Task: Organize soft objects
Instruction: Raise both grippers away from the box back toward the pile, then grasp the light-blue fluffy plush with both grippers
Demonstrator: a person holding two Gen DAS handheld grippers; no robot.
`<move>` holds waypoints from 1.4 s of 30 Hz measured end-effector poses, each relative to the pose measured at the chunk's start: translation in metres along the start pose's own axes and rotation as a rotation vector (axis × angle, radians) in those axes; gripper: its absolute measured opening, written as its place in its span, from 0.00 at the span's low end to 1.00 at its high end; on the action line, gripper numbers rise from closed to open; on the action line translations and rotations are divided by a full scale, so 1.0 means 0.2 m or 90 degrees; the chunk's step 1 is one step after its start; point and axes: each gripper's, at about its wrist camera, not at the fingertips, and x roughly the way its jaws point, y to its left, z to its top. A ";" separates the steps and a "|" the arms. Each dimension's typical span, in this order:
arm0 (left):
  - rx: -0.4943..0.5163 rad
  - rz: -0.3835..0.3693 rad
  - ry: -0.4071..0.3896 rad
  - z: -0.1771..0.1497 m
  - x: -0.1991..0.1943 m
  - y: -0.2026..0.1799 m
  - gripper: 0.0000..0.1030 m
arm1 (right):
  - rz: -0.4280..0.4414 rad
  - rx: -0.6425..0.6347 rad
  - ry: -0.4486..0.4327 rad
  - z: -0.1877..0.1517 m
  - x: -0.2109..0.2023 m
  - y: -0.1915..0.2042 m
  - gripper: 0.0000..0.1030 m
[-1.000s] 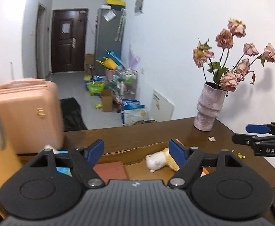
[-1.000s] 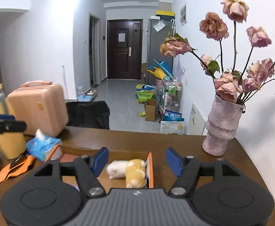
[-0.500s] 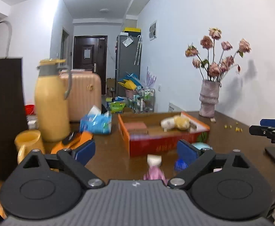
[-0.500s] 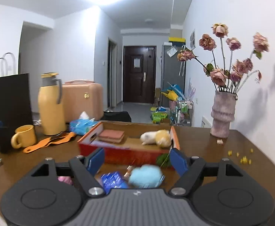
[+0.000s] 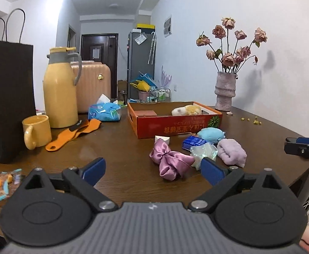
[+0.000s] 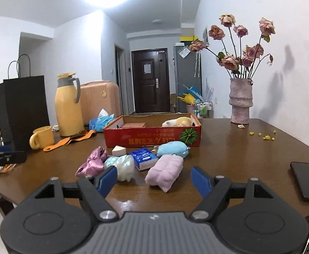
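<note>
Wooden table (image 6: 228,158) | left gripper (image 5: 152,170) jaws just widened, empty | right gripper (image 6: 153,178) spread, empty, before lilac towel (image 6: 165,169)

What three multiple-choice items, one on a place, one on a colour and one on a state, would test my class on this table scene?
1. Where does the white-and-yellow plush toy lie?
A. in the red cardboard box
B. beside the vase
C. on the phone

2. What colour is the folded towel near the right gripper?
A. green
B. lilac
C. black

3. How do the left gripper jaws stand?
A. shut on the satin scrunchie
B. shut on nothing
C. open, holding nothing

Answers: 1 A, it shows above the box's wall. 2 B, pale purple in both views. 3 C, the blue pads stand wide apart, touching nothing.
</note>
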 end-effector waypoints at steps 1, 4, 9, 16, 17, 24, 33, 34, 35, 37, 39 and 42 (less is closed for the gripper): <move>-0.002 0.000 0.007 0.00 0.03 -0.01 0.95 | 0.001 0.004 0.001 0.00 0.02 -0.01 0.74; -0.011 0.008 0.006 0.00 0.12 -0.01 0.95 | 0.001 0.014 0.024 0.00 0.10 -0.04 0.74; -0.038 0.004 0.022 0.08 0.35 -0.01 0.94 | -0.008 0.026 0.048 0.04 0.28 -0.11 0.66; -0.035 0.017 0.033 0.30 0.81 -0.05 0.79 | -0.023 0.046 0.036 0.25 0.68 -0.23 0.53; -0.038 0.008 0.048 0.33 0.88 -0.06 0.76 | -0.022 0.046 0.040 0.27 0.73 -0.24 0.54; -0.055 -0.152 0.166 0.42 1.34 -0.26 0.48 | 0.008 0.116 0.117 0.28 1.18 -0.38 0.54; -0.070 -0.238 0.323 0.36 1.77 -0.49 0.42 | 0.037 0.203 0.188 0.24 1.59 -0.57 0.57; -0.081 -0.244 0.333 0.36 1.80 -0.49 0.41 | 0.036 0.212 0.195 0.24 1.62 -0.59 0.57; -0.096 -0.257 0.342 0.35 1.82 -0.49 0.41 | 0.042 0.219 0.203 0.23 1.65 -0.60 0.55; -0.134 -0.280 0.365 0.34 1.87 -0.47 0.37 | 0.078 0.269 0.208 0.20 1.67 -0.65 0.36; -0.155 -0.281 0.371 0.36 1.89 -0.47 0.34 | 0.095 0.310 0.212 0.18 1.66 -0.68 0.35; -0.177 -0.299 0.355 0.38 1.84 -0.47 0.33 | 0.092 0.299 0.196 0.21 1.61 -0.68 0.30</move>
